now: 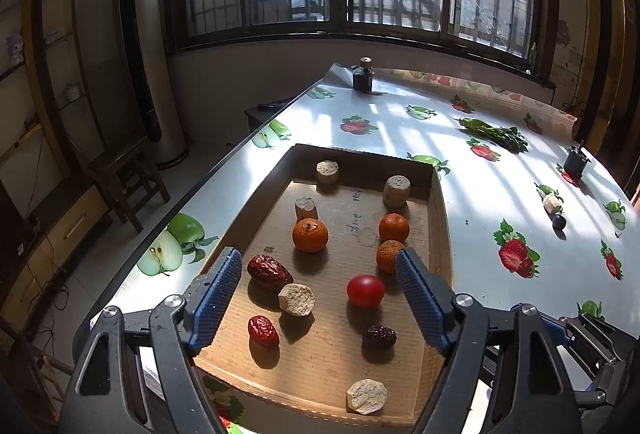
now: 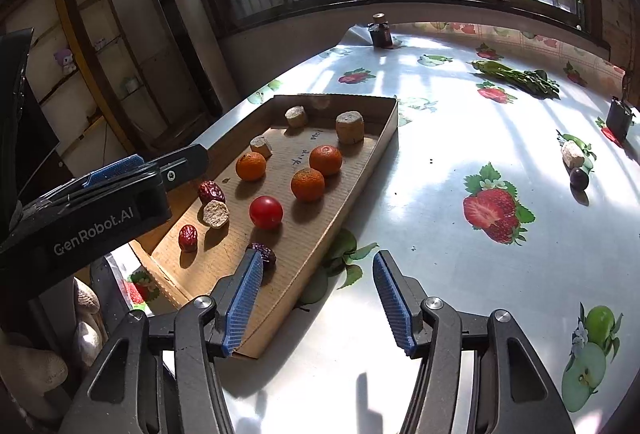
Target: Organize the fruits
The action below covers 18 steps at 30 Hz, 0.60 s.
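Near the left edge of the tabletop (image 1: pixel 460 162), the left wrist view looks down into a shallow cardboard tray (image 1: pixel 438 218). The left gripper (image 1: pixel 320 294) hangs over the tray's near half with its jaws spread wide and nothing between the pads. Inside lie three oranges (image 1: pixel 310 235), a red tomato (image 1: pixel 365 290), three dates (image 1: pixel 269 273) and several pale cork-like cylinders (image 1: pixel 296 299), loosely mixed rather than grouped by kind. Well apart, toward the right edge of the tabletop, a small dark plum (image 1: pixel 559 221) sits just beside another pale cylinder (image 1: pixel 552 203).

In the right wrist view, the right gripper (image 2: pixel 318 296) hovers over the tray's near right rim, jaws partly open and empty; its left finger overlaps the darkest date (image 2: pixel 265 254), though contact cannot be told. The plum (image 2: pixel 579 178) and its neighbouring cylinder (image 2: pixel 573 154) remain outside the tray near the right edge, with a bunch of greens (image 2: pixel 516 76) farther back.

Judging by this, most fruit is gathered; the stray plum and any sorting by kind look still to do.
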Available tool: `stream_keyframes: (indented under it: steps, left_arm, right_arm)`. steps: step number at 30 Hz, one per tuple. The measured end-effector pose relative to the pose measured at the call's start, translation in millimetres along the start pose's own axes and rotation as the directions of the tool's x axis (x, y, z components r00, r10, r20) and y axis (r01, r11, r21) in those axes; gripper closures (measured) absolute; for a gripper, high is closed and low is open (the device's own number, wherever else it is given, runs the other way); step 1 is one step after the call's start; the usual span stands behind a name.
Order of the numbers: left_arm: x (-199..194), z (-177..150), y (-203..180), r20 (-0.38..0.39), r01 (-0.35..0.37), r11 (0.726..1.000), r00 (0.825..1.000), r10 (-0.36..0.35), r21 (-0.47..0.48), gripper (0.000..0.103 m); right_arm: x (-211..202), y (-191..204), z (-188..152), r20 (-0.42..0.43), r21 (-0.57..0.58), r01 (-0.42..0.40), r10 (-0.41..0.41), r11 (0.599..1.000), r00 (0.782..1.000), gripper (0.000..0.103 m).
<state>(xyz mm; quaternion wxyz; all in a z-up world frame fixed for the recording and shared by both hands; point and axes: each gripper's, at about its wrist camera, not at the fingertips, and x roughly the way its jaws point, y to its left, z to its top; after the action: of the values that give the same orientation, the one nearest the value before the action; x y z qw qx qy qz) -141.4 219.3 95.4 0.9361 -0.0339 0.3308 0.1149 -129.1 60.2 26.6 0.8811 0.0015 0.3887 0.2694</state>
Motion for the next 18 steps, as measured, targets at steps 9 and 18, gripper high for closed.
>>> stream_keyframes:
  steps: [9, 18]
  left_arm:
    - [-28.4, -0.1, 10.0, 0.139, -0.148, 0.985, 0.977, 0.160, -0.092, 0.003]
    - [-40.5, -8.3, 30.4, 0.143, -0.139, 0.977, 0.976, 0.162, -0.162, 0.001]
  right_arm:
    - [-6.6, 2.7, -0.5, 0.033, -0.023, 0.042, -0.041, 0.999, 0.999, 0.039]
    - [-13.9, 18.7, 9.6, 0.072, -0.080, 0.095, -0.089, 0.992, 0.993, 0.026]
